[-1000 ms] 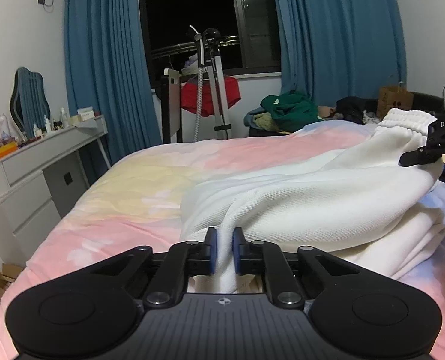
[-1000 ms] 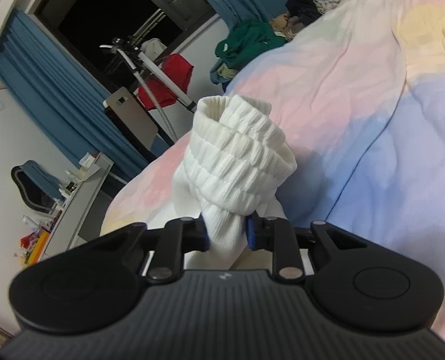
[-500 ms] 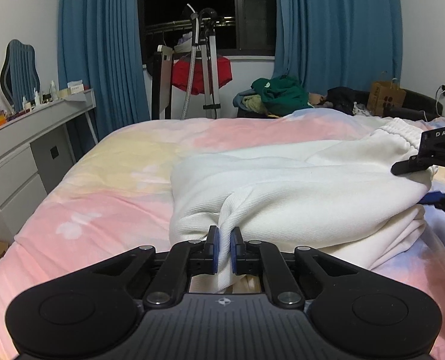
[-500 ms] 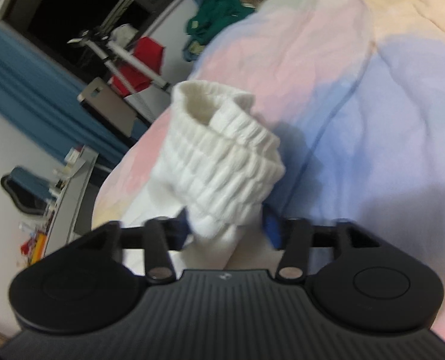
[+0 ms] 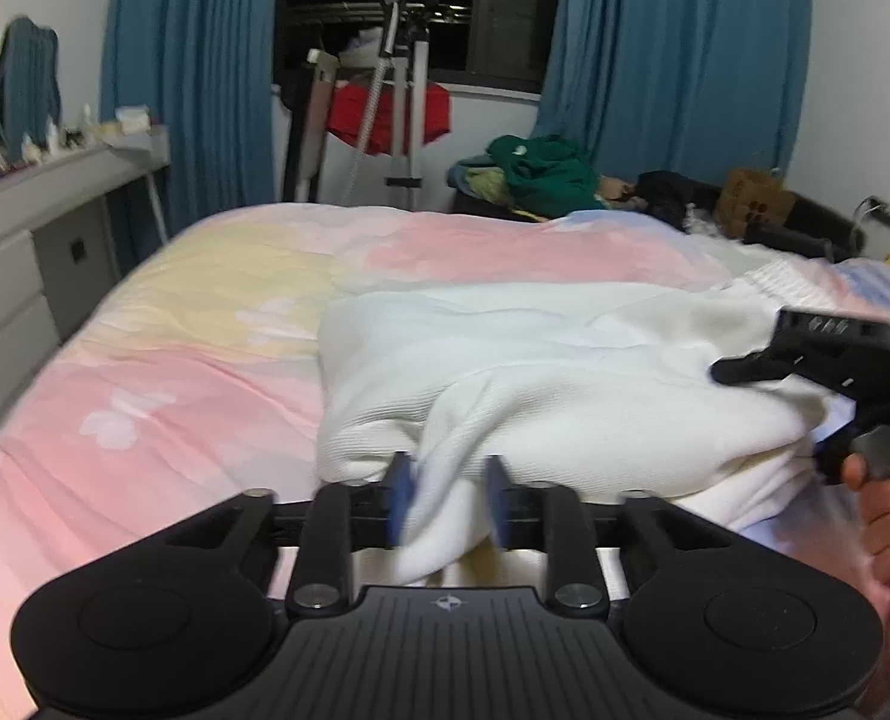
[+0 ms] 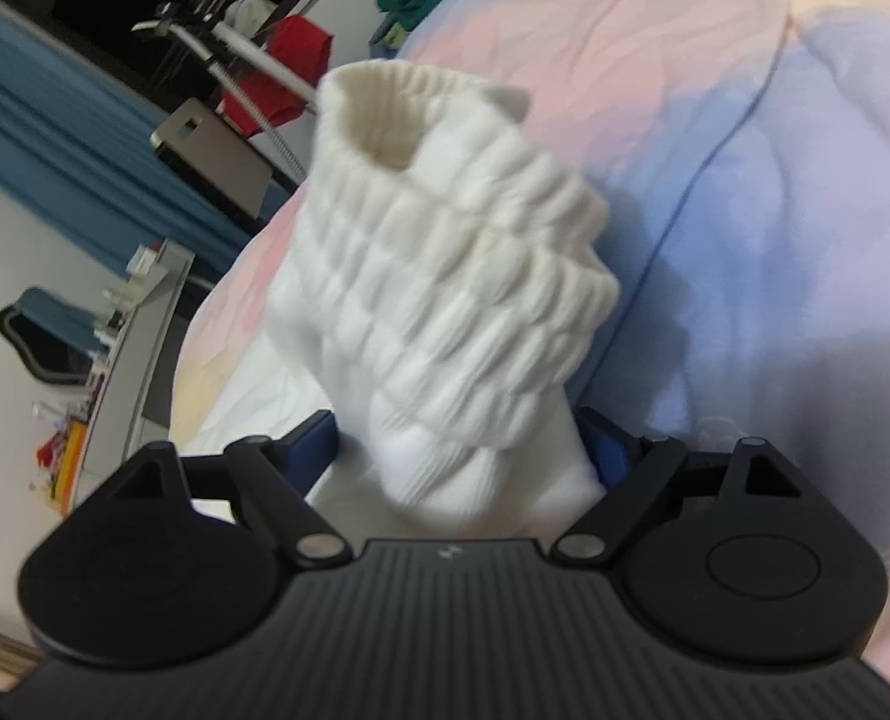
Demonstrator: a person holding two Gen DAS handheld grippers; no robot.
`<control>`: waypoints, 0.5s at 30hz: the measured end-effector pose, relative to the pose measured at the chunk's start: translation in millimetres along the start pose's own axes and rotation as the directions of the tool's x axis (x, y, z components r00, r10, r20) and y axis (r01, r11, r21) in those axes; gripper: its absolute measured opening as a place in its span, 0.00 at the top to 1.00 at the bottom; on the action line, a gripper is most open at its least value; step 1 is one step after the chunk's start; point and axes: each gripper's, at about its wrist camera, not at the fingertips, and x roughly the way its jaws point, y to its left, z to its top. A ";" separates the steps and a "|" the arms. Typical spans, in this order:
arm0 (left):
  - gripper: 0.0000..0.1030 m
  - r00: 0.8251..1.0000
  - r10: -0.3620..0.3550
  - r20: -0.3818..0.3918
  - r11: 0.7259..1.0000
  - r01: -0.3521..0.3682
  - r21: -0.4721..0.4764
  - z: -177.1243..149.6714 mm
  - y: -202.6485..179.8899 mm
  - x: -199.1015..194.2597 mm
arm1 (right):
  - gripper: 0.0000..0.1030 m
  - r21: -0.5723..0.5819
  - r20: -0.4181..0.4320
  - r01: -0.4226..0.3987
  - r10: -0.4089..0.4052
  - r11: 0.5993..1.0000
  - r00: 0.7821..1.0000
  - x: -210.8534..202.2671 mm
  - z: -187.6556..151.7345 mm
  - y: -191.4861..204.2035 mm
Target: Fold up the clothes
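A white knit garment (image 5: 565, 372) lies folded in layers on the pastel bed cover (image 5: 205, 360). My left gripper (image 5: 445, 498) is open at the garment's near edge, and a fold of white cloth still hangs loosely between its blue pads. In the right wrist view my right gripper (image 6: 463, 456) is wide open. The garment's ribbed elastic band (image 6: 445, 276) stands bunched between its fingers, free of the pads. From the left wrist view the right gripper (image 5: 805, 354) sits at the garment's right end, held by a hand (image 5: 883, 480).
A grey dresser (image 5: 43, 210) with small bottles runs along the left wall. Beyond the bed stand a metal stand (image 5: 403, 90) with red cloth, a pile of green clothes (image 5: 541, 174), a cardboard box (image 5: 751, 198) and blue curtains. Bare bed cover (image 6: 775, 240) spreads to the right.
Both grippers have gone from shut on the white cloth to open. The garment has come down and now rests on the bed.
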 end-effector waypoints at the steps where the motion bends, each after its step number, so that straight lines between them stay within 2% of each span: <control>1: 0.49 1.000 -0.024 0.001 1.000 0.024 -0.010 4.0 1.2 -1.2 | 0.17 -0.015 -0.002 0.001 -0.001 1.000 1.000 0.5 -0.9 1.9; 3: 0.42 0.997 -0.072 0.006 0.997 0.072 -0.030 13.2 3.9 -2.2 | 0.22 -0.055 -0.003 0.019 -0.020 0.998 1.000 1.9 -3.8 6.3; 5: 0.25 0.994 -0.109 0.016 0.992 0.110 -0.057 22.2 8.9 -1.6 | 0.25 -0.078 -0.004 0.042 -0.043 0.996 0.999 2.9 -5.2 9.2; 6: 0.21 0.993 -0.119 0.026 0.990 0.120 -0.077 25.8 13.0 -0.2 | 0.28 -0.082 -0.002 0.045 -0.045 0.996 0.999 1.7 -5.5 10.4; 9: 0.18 0.995 -0.097 0.012 0.985 0.097 -0.145 36.6 33.4 18.2 | 0.37 -0.103 0.004 0.051 -0.051 0.993 0.999 -3.2 -7.2 14.8; 12: 0.18 0.994 -0.091 -0.069 0.970 0.072 -0.233 43.6 57.9 50.0 | 0.44 -0.125 0.013 0.059 -0.058 0.990 0.998 -7.8 -8.7 19.1; 15: 0.09 0.983 -0.143 -0.113 0.935 0.097 -0.341 43.7 80.4 75.3 | 0.48 -0.131 0.025 0.060 -0.058 0.990 0.998 -11.3 -9.0 20.4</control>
